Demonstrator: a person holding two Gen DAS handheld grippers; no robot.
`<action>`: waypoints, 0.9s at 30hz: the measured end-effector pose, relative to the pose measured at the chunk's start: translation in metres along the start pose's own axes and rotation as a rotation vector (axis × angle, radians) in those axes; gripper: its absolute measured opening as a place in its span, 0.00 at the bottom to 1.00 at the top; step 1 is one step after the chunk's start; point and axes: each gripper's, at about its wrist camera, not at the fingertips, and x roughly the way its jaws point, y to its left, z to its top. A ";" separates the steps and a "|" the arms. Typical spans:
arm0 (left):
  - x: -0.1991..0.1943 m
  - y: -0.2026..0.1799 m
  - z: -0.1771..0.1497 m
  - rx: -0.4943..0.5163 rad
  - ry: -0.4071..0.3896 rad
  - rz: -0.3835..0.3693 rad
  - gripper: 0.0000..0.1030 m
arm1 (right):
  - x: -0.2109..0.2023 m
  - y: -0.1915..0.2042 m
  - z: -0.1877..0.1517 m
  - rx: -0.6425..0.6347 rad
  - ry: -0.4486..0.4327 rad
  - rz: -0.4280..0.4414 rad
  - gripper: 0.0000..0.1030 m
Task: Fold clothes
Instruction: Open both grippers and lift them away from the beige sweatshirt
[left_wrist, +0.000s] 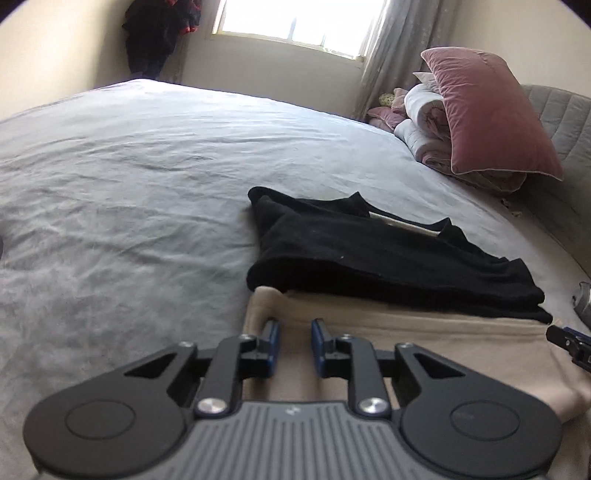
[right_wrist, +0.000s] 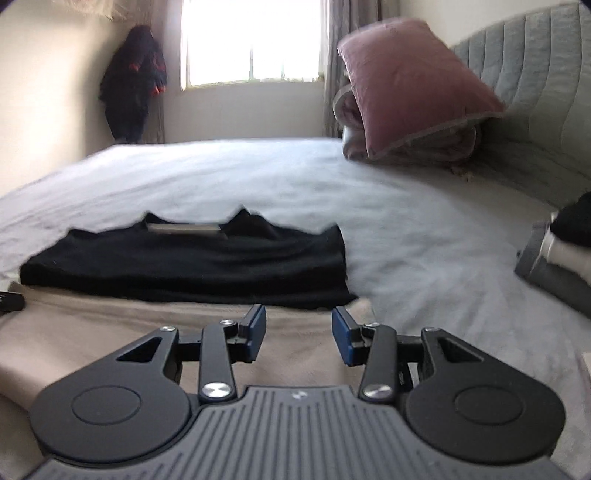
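Note:
A beige garment lies flat on the grey bed sheet, near me. A folded black garment lies just beyond it, overlapping its far edge. My left gripper is open over the beige garment's left part, fingers apart and empty. My right gripper is open over the beige garment near its right edge, empty. The black garment lies ahead of it. The right gripper's tip shows at the right edge of the left wrist view.
A pink pillow leans on rolled bedding at the far right, against the grey padded headboard. A dark coat hangs in the far corner by the window. A grey object lies at the right on the sheet.

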 end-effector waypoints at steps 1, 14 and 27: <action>0.000 -0.001 -0.001 0.018 -0.002 0.002 0.19 | 0.006 -0.004 -0.001 0.008 0.034 0.002 0.44; -0.042 -0.045 -0.007 0.143 -0.054 -0.109 0.27 | -0.024 0.014 0.002 -0.044 -0.020 0.089 0.49; -0.037 -0.087 -0.052 0.384 0.019 -0.199 0.32 | -0.033 0.082 -0.032 -0.250 0.066 0.294 0.48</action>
